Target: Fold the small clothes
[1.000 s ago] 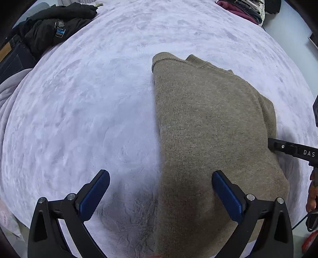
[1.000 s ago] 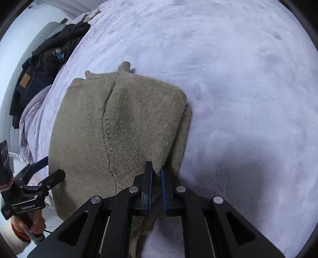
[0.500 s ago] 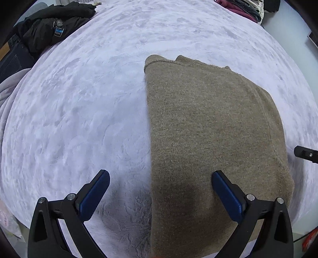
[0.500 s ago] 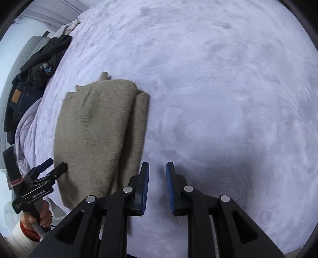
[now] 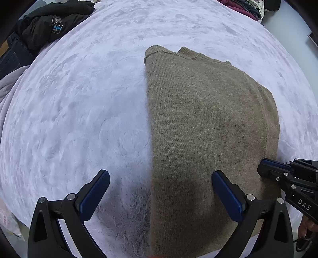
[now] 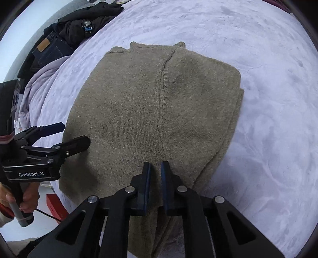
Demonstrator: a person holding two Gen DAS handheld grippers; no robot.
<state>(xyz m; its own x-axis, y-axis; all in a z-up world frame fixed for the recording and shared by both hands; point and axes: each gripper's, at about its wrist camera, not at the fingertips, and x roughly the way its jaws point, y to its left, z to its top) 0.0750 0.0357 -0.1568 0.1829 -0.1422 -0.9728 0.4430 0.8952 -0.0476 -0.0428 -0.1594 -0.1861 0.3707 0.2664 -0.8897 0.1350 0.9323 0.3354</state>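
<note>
Right now my right claw (image 6: pixel 156 174) is closing, its blue-lined jaws nearly together and pinching a raised ridge of the folded olive-brown knitted sweater (image 6: pixel 139 111) near its close edge. The knit is coarse and fuzzy, with a stitched seam running up from the jaws toward the collar end. My left claw (image 5: pixel 161 190) hangs wide open over the sweater's left edge: one blue pad (image 5: pixel 95 195) is above the bare cover, the other above the wool, and neither grips anything.

The sweater lies as a rounded rectangle on the pale lilac plush bed cover (image 5: pixel 79 109), whose nap is brushed into swirls. Its left side is a straight, clean fold; its right side shows stacked layers with a slightly stepped edge.

Farther out, at the far left corner of the bed, sits a heap of black clothing with a small badge (image 6: pixel 87 23), dark blue jeans with a tan leather patch (image 6: pixel 47 49) beside it, and a crumpled lilac fabric (image 6: pixel 37 87) spilling over the bed's left side. A pile of maroon and dark garments (image 5: pixel 242 8) rests at the far right edge. Below the bed's near-left edge a red box (image 6: pixel 54 206) sits on the floor.

Wide stretches of bare cover lie open left of the sweater and to its right.
</note>
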